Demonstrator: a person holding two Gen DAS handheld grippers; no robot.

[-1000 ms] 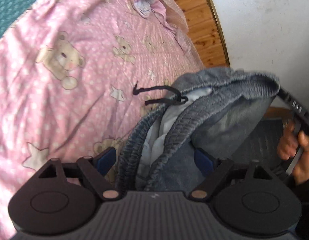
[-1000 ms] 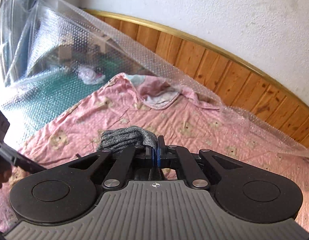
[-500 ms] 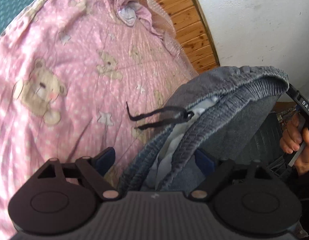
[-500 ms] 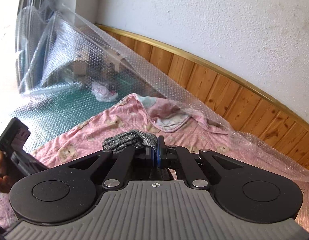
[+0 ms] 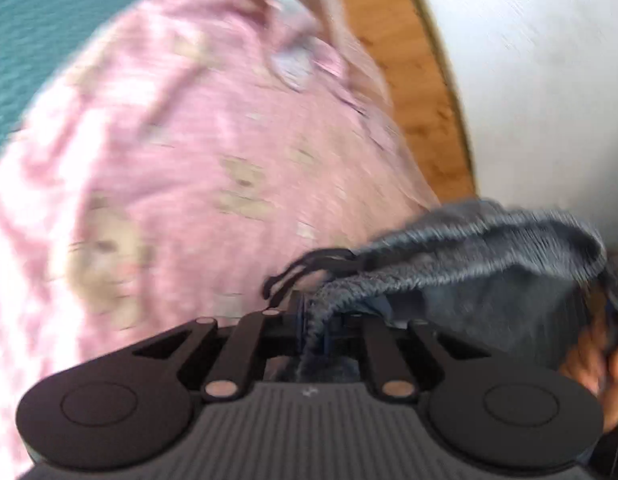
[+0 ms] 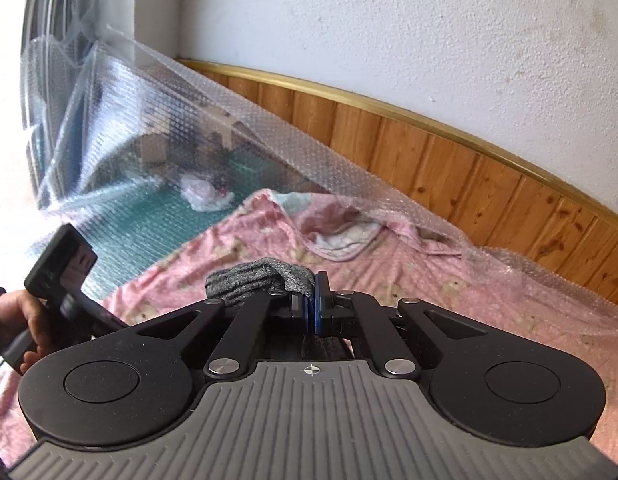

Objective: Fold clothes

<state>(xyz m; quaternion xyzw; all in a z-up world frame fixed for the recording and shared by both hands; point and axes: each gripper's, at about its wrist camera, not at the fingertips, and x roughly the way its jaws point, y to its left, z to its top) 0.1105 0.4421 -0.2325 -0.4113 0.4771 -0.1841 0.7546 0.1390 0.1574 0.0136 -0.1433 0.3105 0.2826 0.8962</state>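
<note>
While the left gripper (image 5: 313, 320) is closing its jaws on the elastic waistband of the grey pants (image 5: 469, 264), the right gripper (image 6: 314, 308) has its jaws clamped together on the other end of that waistband. The pants hang in the air between both grippers, above the pink blanket (image 5: 189, 152) with bears. A black drawstring (image 5: 305, 268) dangles from the waistband, near the left gripper.

Fuzzy grey knit on the shorts (image 5: 489, 240), ribbed at the waistband, with a thin black cord drawstring (image 5: 305, 268). Soft quilted pink cloth for the blanket (image 6: 449, 280), matt. Crinkly clear bubble wrap (image 6: 269, 140), shiny. Varnished knotty wood panelling (image 6: 449, 164) under rough white plaster wall (image 6: 389, 20). Matt black plastic on both grippers, ribbed grey bodies.
</note>
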